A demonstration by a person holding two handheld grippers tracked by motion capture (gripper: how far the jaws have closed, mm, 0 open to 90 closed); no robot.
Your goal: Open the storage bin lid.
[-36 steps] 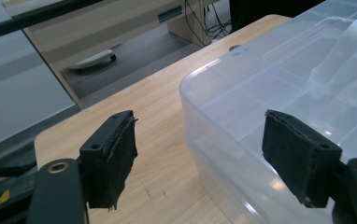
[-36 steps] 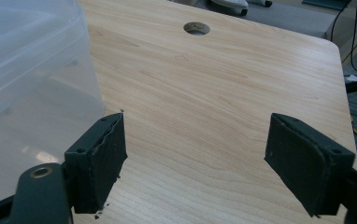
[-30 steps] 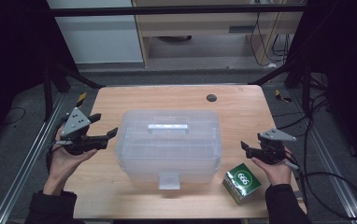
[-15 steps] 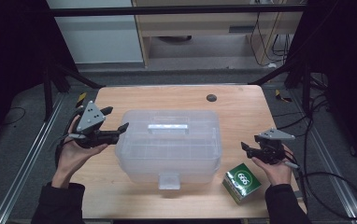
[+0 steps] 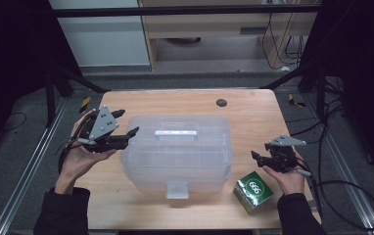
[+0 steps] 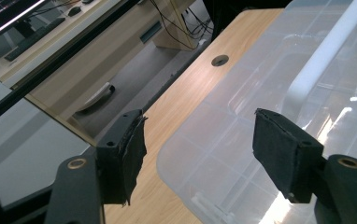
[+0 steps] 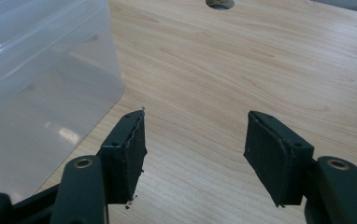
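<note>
Plastic box (image 5: pixel 176 152), clear and lidded, sits in the middle of the wooden table (image 5: pixel 253 115), with a white handle (image 5: pixel 176 132) across its lid and a latch (image 5: pixel 177 189) on its near side. A green carton (image 5: pixel 253 192) lies on the table just beside the box's near right corner. A round hole (image 5: pixel 221 103) is in the tabletop on the far side, right of centre.

At the left edge of the table the left gripper (image 5: pixel 125 122) is held up by the person's left hand (image 5: pixel 80 159), jaws spread apart and empty, its tips just beside the upper left edge of the box; I cannot tell whether one tip touches the lid. In the left gripper view the right jaw hangs over the lid near the handle and the left jaw over the table's far edge.

Right of the box, the right gripper (image 5: pixel 255 156) is held low in the right hand (image 5: pixel 288 176), jaws wide apart with nothing between them, pointing toward the box's right wall and just on the far side of the carton. The right gripper view shows bare wood between its jaws and the box wall at the left.
</note>
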